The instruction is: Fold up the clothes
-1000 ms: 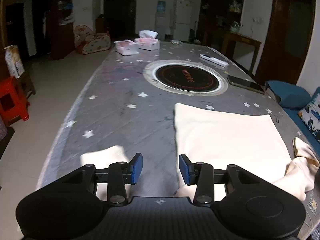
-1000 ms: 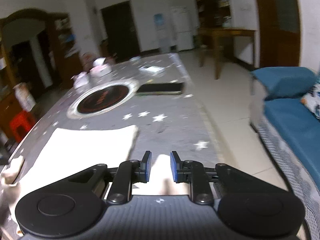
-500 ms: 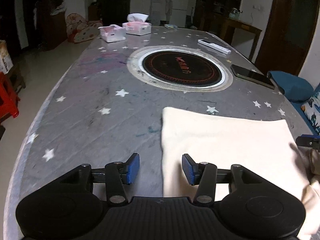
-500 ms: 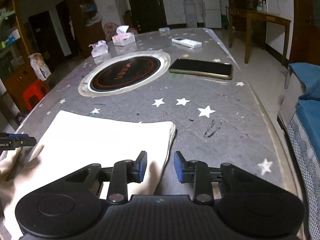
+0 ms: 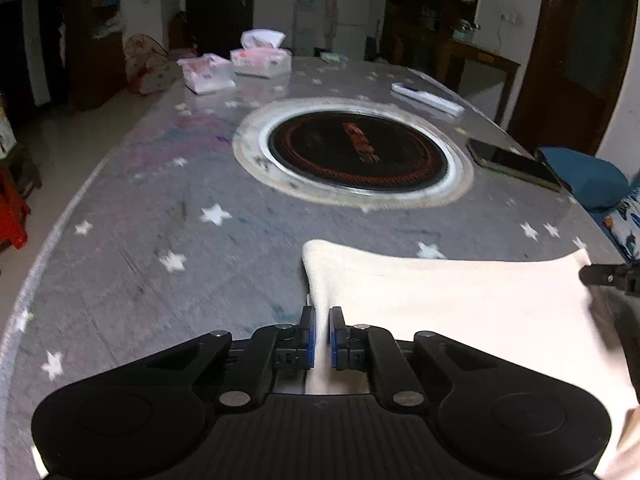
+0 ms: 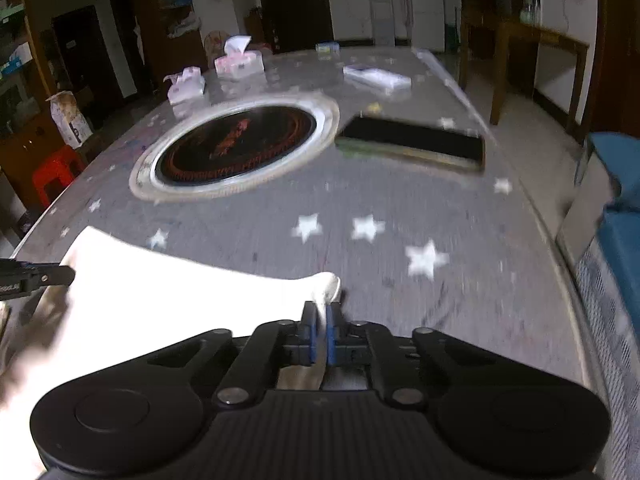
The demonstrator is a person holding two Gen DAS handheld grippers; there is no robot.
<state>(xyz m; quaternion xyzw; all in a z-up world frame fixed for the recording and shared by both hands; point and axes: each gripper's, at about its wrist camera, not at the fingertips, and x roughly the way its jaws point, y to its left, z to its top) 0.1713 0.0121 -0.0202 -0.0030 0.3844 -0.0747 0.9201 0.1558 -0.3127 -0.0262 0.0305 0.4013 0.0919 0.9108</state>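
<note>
A cream garment [image 5: 460, 304] lies at the near end of the grey star-patterned table [image 5: 180, 240]. My left gripper [image 5: 321, 338] is shut on the garment's left edge near its far left corner. In the right wrist view my right gripper [image 6: 320, 334] is shut on the garment's [image 6: 180, 304] right edge near its far right corner. Each gripper's tip shows at the edge of the other's view: the right one [image 5: 608, 278], the left one [image 6: 36, 278]. The cloth looks slightly raised between them.
A round black cooktop [image 5: 356, 152] is set into the table's middle. A black phone [image 5: 516, 164] lies to its right, a white remote [image 5: 428, 98] and tissue boxes [image 5: 260, 60] farther back. A blue sofa [image 6: 624, 240] stands right, a red stool [image 6: 52, 172] left.
Both grippers, open half a second ago, have closed on the garment's far corners. Both views have moved forward over the cloth, and the cloth edge has lifted a little.
</note>
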